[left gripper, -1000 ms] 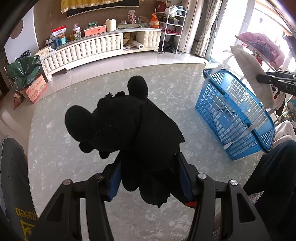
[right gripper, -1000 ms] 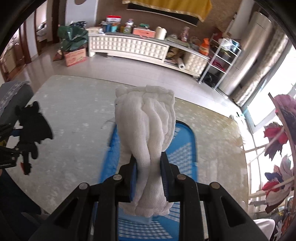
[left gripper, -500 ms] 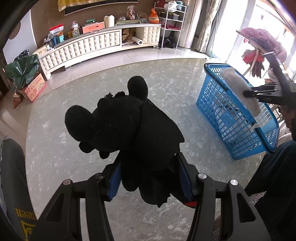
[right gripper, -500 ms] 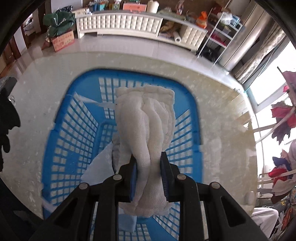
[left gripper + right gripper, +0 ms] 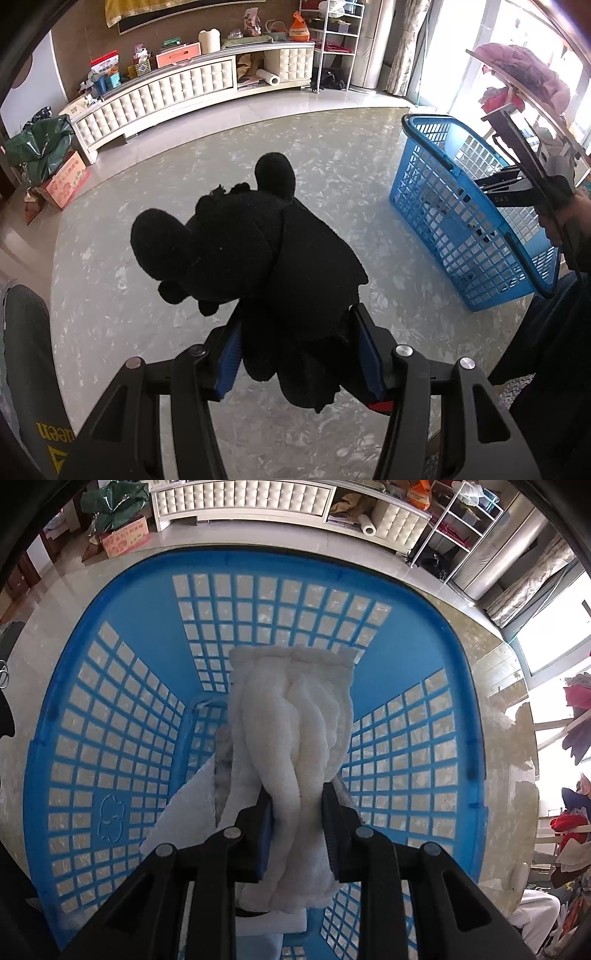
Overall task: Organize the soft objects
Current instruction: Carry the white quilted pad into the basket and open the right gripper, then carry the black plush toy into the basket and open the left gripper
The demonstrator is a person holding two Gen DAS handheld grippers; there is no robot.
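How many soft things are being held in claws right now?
2. A black plush toy sits clamped in the left claw above the table; a white towel is clamped in the right claw over the blue basket.

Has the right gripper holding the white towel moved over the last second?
Yes. The right gripper with the white towel moved forward and down into the blue plastic basket, which now fills its view.

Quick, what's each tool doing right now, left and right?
Left tool: closed on the black plush toy, above the table.
Right tool: closed on the white towel, over the blue basket.
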